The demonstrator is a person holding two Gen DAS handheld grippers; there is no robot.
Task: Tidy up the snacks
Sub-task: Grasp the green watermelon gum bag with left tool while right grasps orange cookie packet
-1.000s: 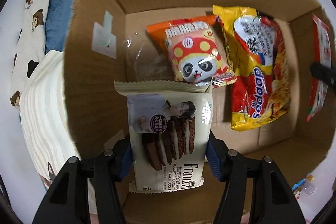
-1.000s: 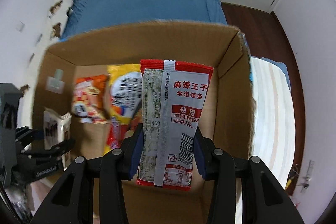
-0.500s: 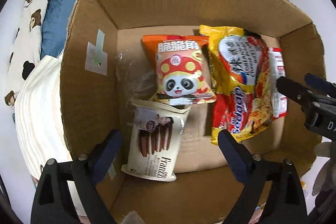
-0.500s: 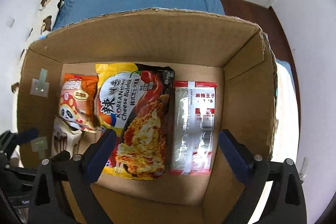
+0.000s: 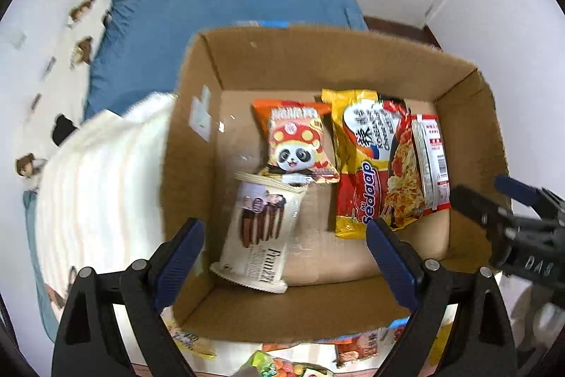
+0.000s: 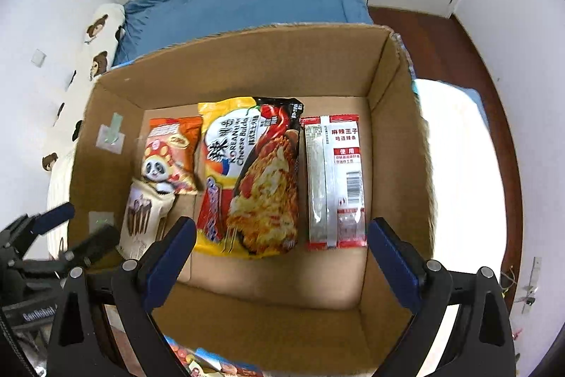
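Both grippers' fingers (image 5: pixel 180 248) apart and empty above the cardboard box (image 5: pixel 317 59) — cookie pack (image 5: pixel 263 228) and red strip packet (image 6: pixel 335 179) laid flat, side by side, saving space.

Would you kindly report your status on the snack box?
Left gripper and right gripper open, empty. Four snack packets flat in brown cardboard box. Nothing in the way.

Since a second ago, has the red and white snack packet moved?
Yes. The red and white packet left the right gripper, whose jaws have just been opening, and lies flat on the box floor by its right wall.
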